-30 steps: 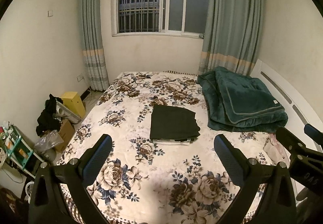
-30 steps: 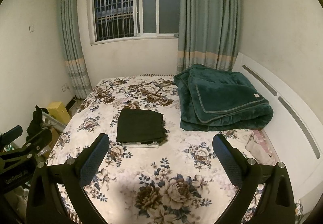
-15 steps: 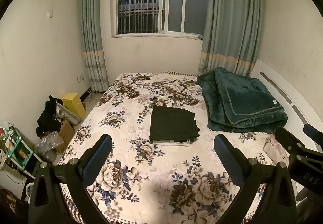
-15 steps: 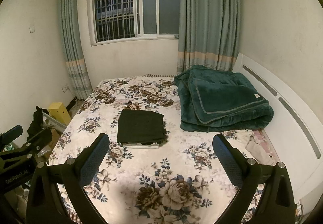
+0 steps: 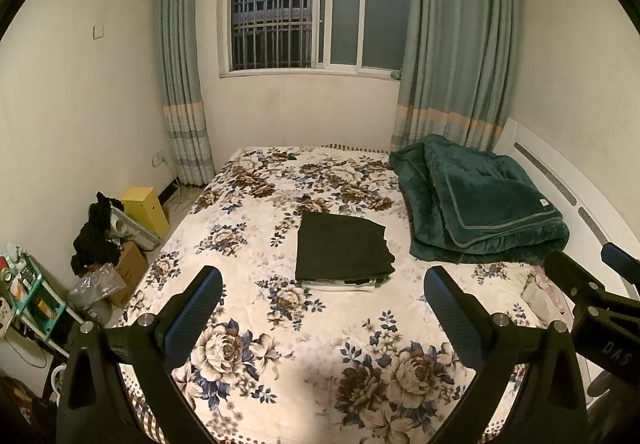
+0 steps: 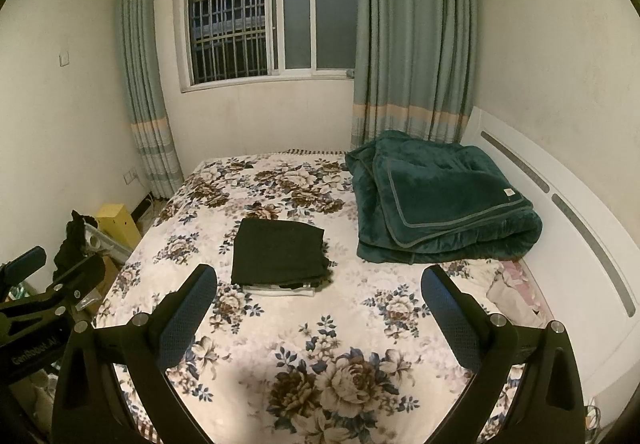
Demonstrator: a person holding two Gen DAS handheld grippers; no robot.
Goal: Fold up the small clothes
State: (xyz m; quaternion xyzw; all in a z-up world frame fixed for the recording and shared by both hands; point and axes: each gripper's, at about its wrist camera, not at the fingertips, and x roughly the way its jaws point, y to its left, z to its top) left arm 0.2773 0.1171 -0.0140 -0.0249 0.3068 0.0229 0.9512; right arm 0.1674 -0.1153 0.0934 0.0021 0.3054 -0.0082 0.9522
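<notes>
Lying mid-bed [image 5: 280,324], a dark folded garment [image 5: 342,246] forms a rectangle, its long axis running toward the window [image 5: 320,8], near edge facing both tools. It tops what may be paler folded pieces. Left tool [image 5: 322,308] and right tool [image 6: 318,308] hover over the bed, fingers wide apart, holding nothing. A green blanket [image 5: 480,204] sits near the garment's right.

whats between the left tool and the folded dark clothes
Nothing but bare floral bedspread lies between the left tool and the folded dark clothes; the left wrist view shows it.
</notes>
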